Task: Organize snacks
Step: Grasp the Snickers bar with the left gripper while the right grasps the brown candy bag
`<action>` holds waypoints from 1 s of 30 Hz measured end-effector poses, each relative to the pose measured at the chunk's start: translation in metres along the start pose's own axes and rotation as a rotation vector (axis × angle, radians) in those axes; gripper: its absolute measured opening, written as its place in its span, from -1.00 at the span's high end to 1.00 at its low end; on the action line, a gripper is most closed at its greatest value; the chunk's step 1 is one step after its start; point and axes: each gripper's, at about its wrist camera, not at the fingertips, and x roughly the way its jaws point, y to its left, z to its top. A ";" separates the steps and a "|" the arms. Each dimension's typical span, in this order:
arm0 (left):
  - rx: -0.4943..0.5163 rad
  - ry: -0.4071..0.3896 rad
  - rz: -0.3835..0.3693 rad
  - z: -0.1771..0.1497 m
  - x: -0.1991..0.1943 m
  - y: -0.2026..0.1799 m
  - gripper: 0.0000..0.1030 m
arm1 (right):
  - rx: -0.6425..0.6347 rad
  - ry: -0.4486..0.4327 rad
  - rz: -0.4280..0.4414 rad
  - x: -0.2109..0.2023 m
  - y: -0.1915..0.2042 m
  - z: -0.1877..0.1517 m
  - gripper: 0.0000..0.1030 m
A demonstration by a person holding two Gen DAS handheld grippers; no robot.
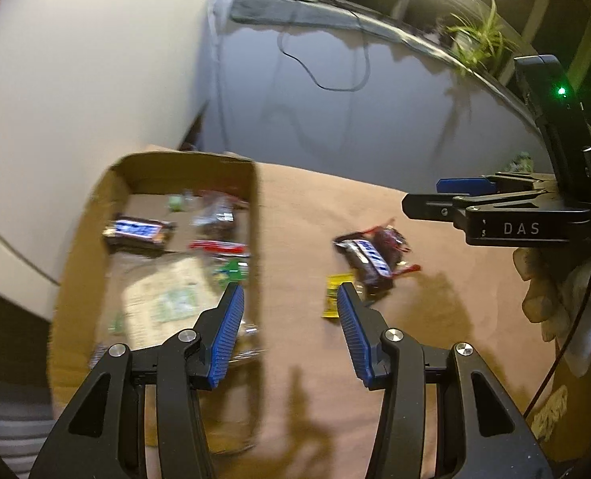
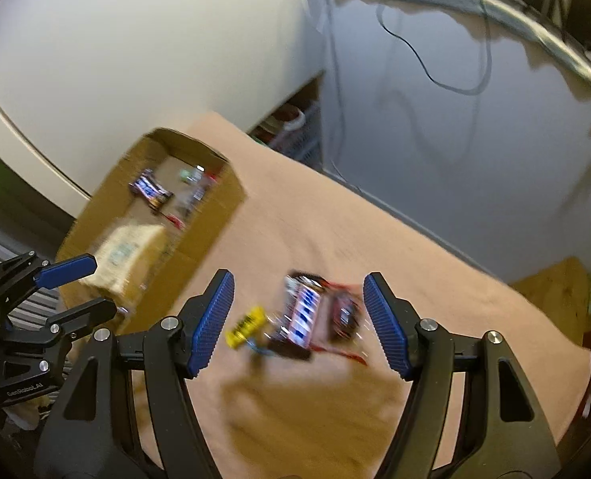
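The left gripper (image 1: 289, 311) hangs with jaws spread wide above the tan cloth (image 1: 435, 319), beside the cardboard box (image 1: 255, 215) holding snacks. A chocolate bar (image 1: 369, 257) and yellow packet (image 1: 335, 293) lie ahead; the right gripper (image 1: 447, 193) enters from the right.

Snacks in box (image 1: 183, 167) (left), loose wrappers (image 1: 369, 257) on cloth (image 1: 455, 319) right
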 end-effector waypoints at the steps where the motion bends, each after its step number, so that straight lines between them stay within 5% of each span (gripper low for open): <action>1: 0.006 0.009 -0.011 0.000 0.004 -0.005 0.08 | 0.013 0.007 -0.003 0.000 -0.005 -0.003 -0.36; 11: 0.027 0.118 -0.107 0.005 0.051 -0.037 0.26 | 0.131 0.084 -0.012 0.021 -0.052 -0.023 -0.36; 18: -0.025 0.183 -0.154 0.011 0.080 -0.044 0.27 | 0.198 0.145 0.048 0.051 -0.067 -0.028 -0.03; 30: -0.079 0.242 -0.178 0.020 0.113 -0.047 0.27 | 0.212 0.221 0.116 0.087 -0.064 -0.026 0.17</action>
